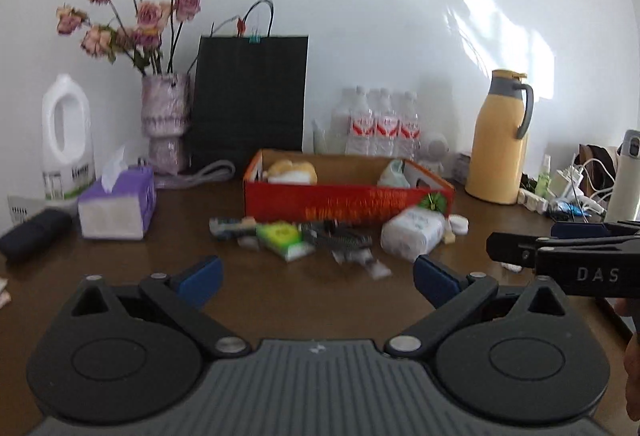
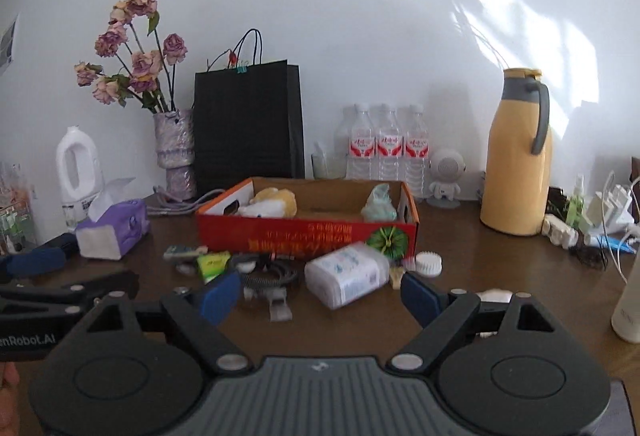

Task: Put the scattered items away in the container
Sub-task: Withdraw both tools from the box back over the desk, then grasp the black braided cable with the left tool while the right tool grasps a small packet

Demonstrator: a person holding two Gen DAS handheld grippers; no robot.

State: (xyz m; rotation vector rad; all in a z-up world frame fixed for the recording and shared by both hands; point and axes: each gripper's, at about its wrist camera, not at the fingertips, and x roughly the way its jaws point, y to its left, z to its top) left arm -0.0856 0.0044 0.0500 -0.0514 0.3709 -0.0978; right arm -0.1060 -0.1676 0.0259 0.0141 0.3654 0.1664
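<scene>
Right, my right gripper (image 2: 320, 296) hangs wide open and empty; the white tissue pack (image 2: 347, 273) lies just above it at frame centre, slanting up-right, before the red box (image 2: 308, 236).

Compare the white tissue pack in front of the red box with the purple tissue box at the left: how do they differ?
The white tissue pack is a soft plastic-wrapped bundle with no tissue out; the purple tissue box has a tissue sticking out of its top. The pack lies among the scattered items just in front of the red box; the purple box sits apart to the left. Both rest on the brown table, outside the red box.
</scene>
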